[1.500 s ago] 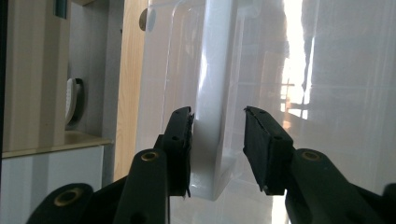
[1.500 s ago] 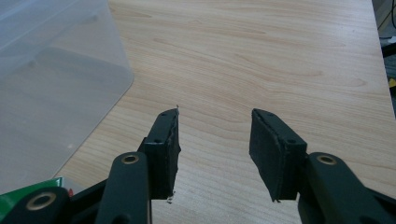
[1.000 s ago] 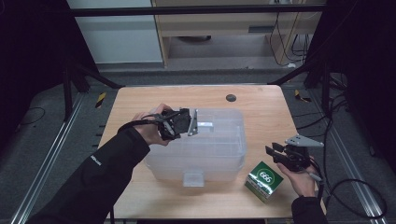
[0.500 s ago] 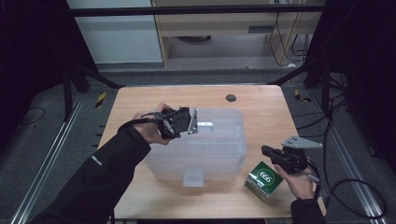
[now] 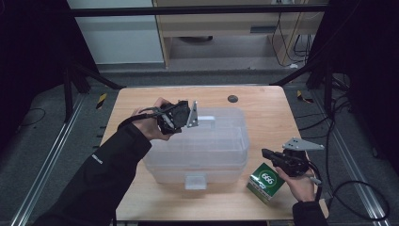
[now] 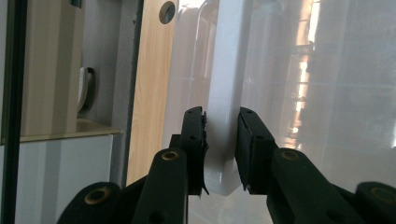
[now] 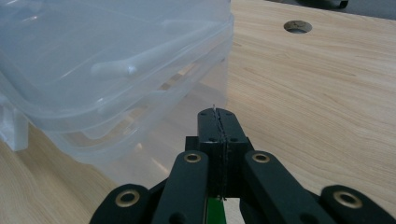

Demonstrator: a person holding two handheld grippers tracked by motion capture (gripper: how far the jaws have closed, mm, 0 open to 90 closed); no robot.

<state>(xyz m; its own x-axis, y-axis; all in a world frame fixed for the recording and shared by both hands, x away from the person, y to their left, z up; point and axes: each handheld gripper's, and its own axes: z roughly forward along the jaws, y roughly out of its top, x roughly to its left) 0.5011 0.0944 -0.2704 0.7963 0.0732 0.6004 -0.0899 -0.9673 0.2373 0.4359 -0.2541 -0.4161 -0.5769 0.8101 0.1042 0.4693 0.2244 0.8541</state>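
Observation:
A clear plastic storage box [image 5: 207, 146] with its lid on stands mid-table. My left gripper [image 5: 200, 120] reaches in from the left at the box's far side. In the left gripper view, my left gripper [image 6: 222, 126] is shut on the white latch [image 6: 223, 102], the pads just eased a touch. My right gripper [image 5: 266, 153] hovers right of the box, above a green carton [image 5: 266, 181] marked 666. Its jaws have just closed, and they meet with nothing between them. The right gripper view has that gripper [image 7: 218, 116] pointing at the box corner [image 7: 107, 60].
A second white latch [image 5: 195, 181] hangs on the box's near side. The wooden table [image 5: 141, 103] has a round hole [image 5: 232, 98] near its far edge. Dark frame struts and cables stand around the table.
My right gripper's jaws were spread one second ago and are now together, empty. The left gripper has kept its place on the latch.

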